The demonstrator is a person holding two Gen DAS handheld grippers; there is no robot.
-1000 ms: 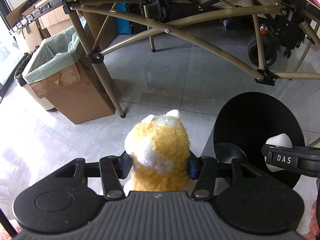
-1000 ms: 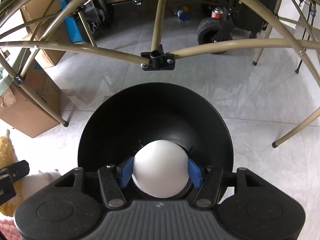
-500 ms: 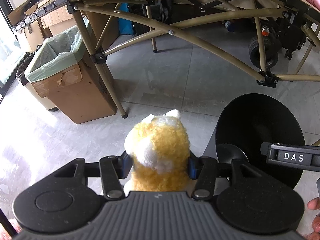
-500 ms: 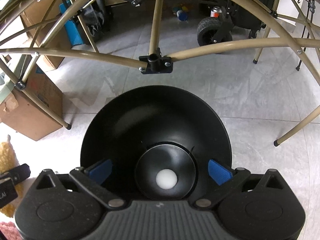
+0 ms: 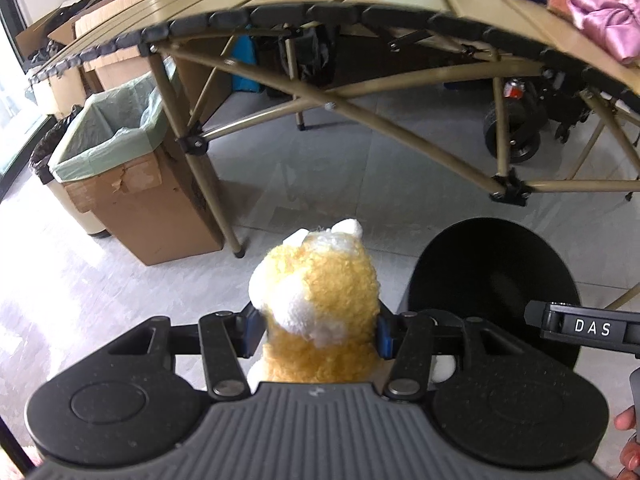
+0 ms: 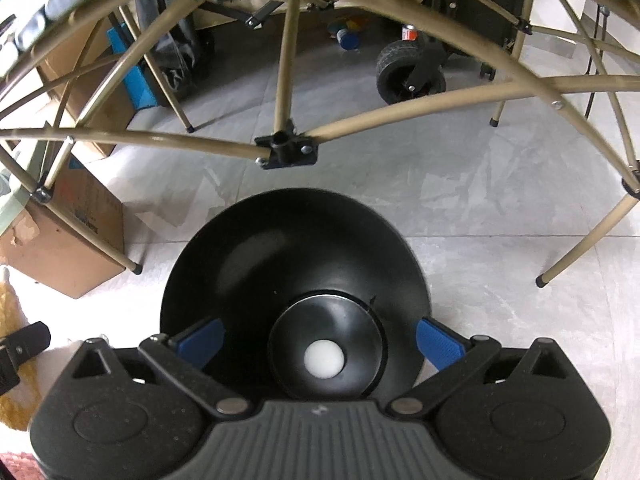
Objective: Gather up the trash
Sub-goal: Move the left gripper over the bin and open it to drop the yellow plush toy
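Observation:
A yellow and white plush toy (image 5: 316, 304) sits between the blue pads of my left gripper (image 5: 318, 330), which is shut on it. To its right stands a black round bin (image 5: 496, 280). From the right wrist view I look down into that black bin (image 6: 296, 264); a white ball (image 6: 323, 364) lies at its bottom. My right gripper (image 6: 320, 340) hangs above the bin mouth with its blue pads (image 6: 438, 342) spread wide and nothing between them. A finger of the right gripper (image 5: 584, 326) shows at the right edge of the left wrist view.
A cardboard box lined with a green bag (image 5: 120, 168) stands at the left beside a folding table's leg (image 5: 200, 176). The table's tan frame (image 6: 288, 148) arches over the floor behind the bin. A wheeled cart (image 6: 412, 68) and boxes (image 6: 80, 80) stand further back.
The right gripper opened and let go of the white ball, which fell to the bottom of the black bin. Both views have lifted a little. The left gripper keeps hold of the plush toy.

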